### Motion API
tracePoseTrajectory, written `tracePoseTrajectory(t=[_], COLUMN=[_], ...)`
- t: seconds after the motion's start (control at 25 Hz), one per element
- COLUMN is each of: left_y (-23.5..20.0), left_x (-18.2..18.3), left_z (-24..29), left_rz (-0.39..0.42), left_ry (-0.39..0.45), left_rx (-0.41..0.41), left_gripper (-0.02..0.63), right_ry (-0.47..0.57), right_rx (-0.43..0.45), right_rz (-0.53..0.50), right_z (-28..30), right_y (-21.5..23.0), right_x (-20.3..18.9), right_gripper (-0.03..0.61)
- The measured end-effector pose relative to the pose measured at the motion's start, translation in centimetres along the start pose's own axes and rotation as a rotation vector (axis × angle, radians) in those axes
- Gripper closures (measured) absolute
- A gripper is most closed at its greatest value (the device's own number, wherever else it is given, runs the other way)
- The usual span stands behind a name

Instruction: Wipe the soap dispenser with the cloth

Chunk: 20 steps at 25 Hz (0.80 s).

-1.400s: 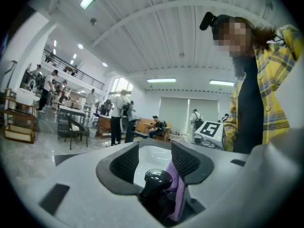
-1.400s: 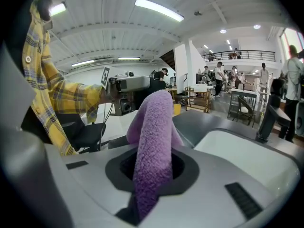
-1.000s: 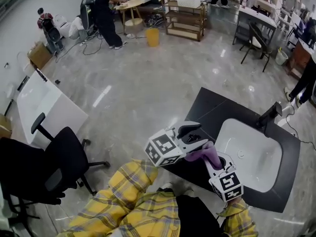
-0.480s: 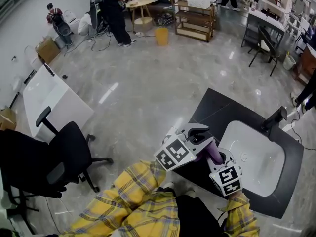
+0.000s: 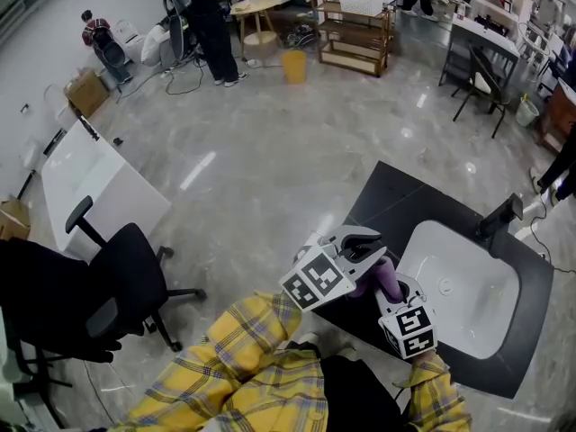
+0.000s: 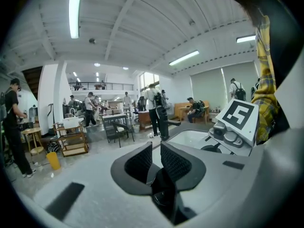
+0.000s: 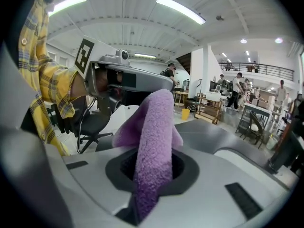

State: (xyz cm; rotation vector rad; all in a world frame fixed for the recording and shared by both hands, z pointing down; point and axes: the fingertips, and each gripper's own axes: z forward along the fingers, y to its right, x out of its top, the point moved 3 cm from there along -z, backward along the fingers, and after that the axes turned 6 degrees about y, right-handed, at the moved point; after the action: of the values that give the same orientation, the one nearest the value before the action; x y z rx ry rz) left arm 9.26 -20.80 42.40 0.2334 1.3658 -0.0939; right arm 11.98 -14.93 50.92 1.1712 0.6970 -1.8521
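My right gripper point(image 5: 392, 288) is shut on a purple fuzzy cloth point(image 5: 386, 275); the cloth point(image 7: 154, 127) stands up in a fold between its jaws point(image 7: 152, 161). It hovers over the near left corner of a dark counter point(image 5: 387, 196) with a white sink point(image 5: 463, 282). My left gripper point(image 5: 367, 241) is just left of the cloth; its jaws have just been closing and keep a narrow gap point(image 6: 156, 148) with nothing between them. A black upright fixture with a spout point(image 5: 502, 212) stands at the sink's far edge; I cannot tell whether it is the dispenser or a tap.
A black office chair point(image 5: 99, 286) and a white table point(image 5: 90, 187) stand to the left on the glossy floor. Far off are a wooden shelf point(image 5: 351, 25), a yellow bin point(image 5: 293, 65) and several people. The right gripper's marker cube point(image 6: 240, 120) shows in the left gripper view.
The left gripper's jaws have come much closer together and the gripper has rolled a little. The right gripper with the cloth has sunk slightly toward the counter.
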Motion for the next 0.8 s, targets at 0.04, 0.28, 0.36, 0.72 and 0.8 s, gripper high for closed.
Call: tracePoseTrajectory(t=[0.04,0.28,0.36,0.72,0.8], left_y=[0.0,-0.1,-0.2,-0.2,-0.1], left_x=[0.0,-0.1,-0.1,0.1,0.0], left_z=[0.0,-0.2,-0.3,-0.4,-0.3], left_rz=[0.000,-0.003,-0.004,-0.002,-0.001], left_ry=[0.001,0.008,0.009,0.013,0.014], left_rx=[0.001,-0.006,-0.008,-0.015,-0.015], left_gripper=[0.563,0.563,0.563,0.563,0.563], right_ry=[0.002,-0.044,-0.050,-0.144,-0.143], right_rx=[-0.005,-0.021,-0.022,-0.020,-0.017], right_rz=[0.010,0.049,0.057,0.071,0.083], right_z=[0.0,0.4,0.6,1.4,1.4], right_y=[0.0,-0.3,-0.4,-1.0,-1.0], right_x=[-0.2,-1.7,-1.8,-3.3,-3.5], right_gripper=[0.541,0.541,0.541,0.541,0.541])
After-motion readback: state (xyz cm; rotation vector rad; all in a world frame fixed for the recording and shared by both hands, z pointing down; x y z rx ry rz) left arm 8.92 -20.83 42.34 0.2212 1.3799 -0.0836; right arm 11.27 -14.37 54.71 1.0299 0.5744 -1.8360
